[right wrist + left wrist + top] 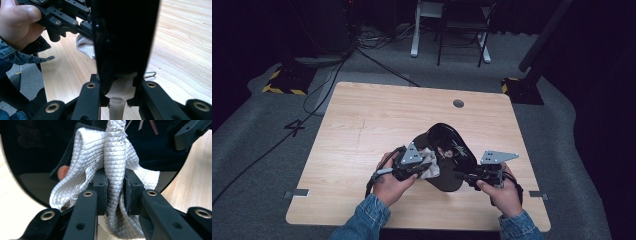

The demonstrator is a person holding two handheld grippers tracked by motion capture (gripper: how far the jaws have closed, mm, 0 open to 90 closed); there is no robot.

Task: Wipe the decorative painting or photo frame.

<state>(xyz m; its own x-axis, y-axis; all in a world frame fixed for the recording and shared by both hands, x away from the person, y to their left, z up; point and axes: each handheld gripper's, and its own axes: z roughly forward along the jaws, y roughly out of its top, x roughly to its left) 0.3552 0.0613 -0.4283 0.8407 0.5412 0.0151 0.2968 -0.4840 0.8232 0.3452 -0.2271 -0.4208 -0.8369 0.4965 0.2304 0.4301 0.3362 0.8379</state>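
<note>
Probably a black "4" on the floor [293, 127].

Both forearms, in denim sleeves, are coming in from the near edge of the table, each hand wrapping a gripper. The left gripper [424, 167] is pointing toward the right one, its jaws pinching a fold of white quilted cloth [113, 167] between the pads. The right gripper [462, 176] is pointing back toward the left, its jaws clamping the pale stem of a glossy black paddle-shaped object [125, 37].
</note>
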